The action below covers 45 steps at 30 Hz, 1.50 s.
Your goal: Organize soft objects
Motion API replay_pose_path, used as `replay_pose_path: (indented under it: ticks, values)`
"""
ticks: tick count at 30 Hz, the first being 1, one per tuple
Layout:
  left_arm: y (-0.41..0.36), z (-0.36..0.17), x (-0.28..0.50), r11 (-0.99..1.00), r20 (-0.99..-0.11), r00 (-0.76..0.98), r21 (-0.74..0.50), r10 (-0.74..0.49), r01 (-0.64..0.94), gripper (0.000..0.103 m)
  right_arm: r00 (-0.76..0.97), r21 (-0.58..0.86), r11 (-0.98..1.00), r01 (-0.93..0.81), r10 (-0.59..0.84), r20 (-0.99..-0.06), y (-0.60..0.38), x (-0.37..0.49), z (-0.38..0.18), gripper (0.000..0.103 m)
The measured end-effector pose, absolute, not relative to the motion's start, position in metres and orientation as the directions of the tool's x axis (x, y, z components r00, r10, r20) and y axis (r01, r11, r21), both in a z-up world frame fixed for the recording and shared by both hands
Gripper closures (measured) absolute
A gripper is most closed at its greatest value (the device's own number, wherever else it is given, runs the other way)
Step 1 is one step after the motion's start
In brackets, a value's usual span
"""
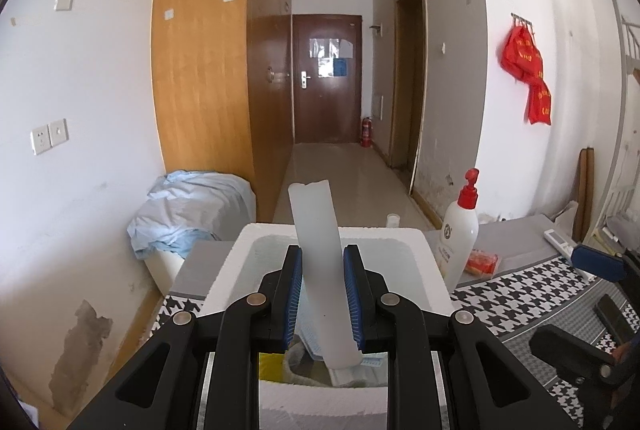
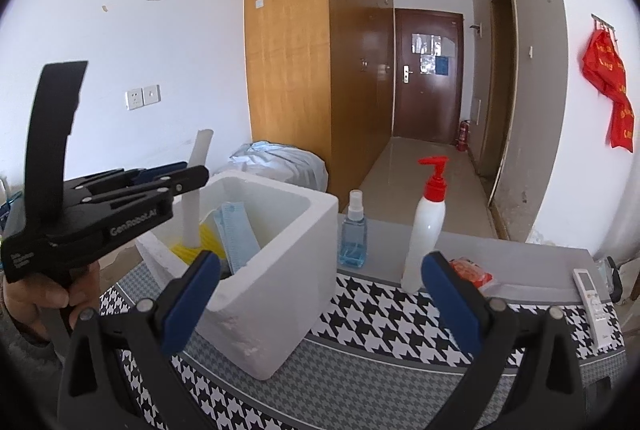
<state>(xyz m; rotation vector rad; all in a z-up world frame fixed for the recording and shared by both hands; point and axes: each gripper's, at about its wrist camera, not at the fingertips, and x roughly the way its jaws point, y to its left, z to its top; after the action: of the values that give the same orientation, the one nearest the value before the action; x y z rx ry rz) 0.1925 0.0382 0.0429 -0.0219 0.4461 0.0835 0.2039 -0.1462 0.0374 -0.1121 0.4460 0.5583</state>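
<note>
- Gripping a white strip [image 1: 320, 270] upright over the white foam box [image 1: 420, 250], the left tongs [image 1: 322, 304] are closed on its sides, probably so it can go down end-first into the box.
- Inside the box, seen from the right wrist view, lie a blue mask pack [image 2: 236, 234] and something yellow [image 2: 202, 242] (likely other soft items already sorted).
- The right tongs [image 2: 320, 294] hang wide and empty above the bench [image 2: 360, 370], just beside the box.
- A houndstooth cloth covers the bench; a red-pump lotion bottle [image 2: 426, 230], a blue spray bottle [image 2: 354, 234] and a remote [image 2: 592, 296] stand or lie beyond.
- Behind are white walls, a wooden wardrobe [image 2: 288, 50] and a corridor door [image 2: 428, 74].
</note>
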Motion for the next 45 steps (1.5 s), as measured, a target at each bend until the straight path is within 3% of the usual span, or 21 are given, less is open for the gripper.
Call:
replay_pose_path:
  ticks: [8,10,12,14,30,45]
  values:
    - [0.034,0.035,0.207,0.996,-0.462,0.883,0.006,0.078,-0.085,0.077,0.758,0.034,0.856,-0.516,0.475,-0.447,-0.155,0.203,0.035,0.001]
    - [0.034,0.033,0.208,0.996,-0.471,0.879,0.003,0.079,-0.088,0.066,0.759,0.034,0.858,-0.513,0.472,-0.448,-0.158,0.202,0.035,0.001]
    - [0.033,0.033,0.207,0.994,-0.466,0.879,0.024,0.102,-0.103,0.027,0.766,0.027,0.863,-0.504,0.462,-0.446,-0.160,0.201,0.036,0.001]
    - [0.030,0.035,0.202,0.991,-0.433,0.892,0.045,0.130,-0.123,0.014,0.769,0.028,0.865,-0.500,0.459,-0.444,-0.163,0.200,0.036,0.001]
    - [0.025,0.055,0.169,0.994,-0.364,0.926,0.015,0.104,-0.106,0.001,0.795,0.022,0.876,-0.482,0.447,-0.411,-0.178,0.180,0.046,0.001]
    - [0.011,0.061,0.131,0.993,-0.321,0.940,0.017,0.112,-0.113,0.001,0.820,0.019,0.884,-0.467,0.442,-0.363,-0.189,0.151,0.059,0.001]
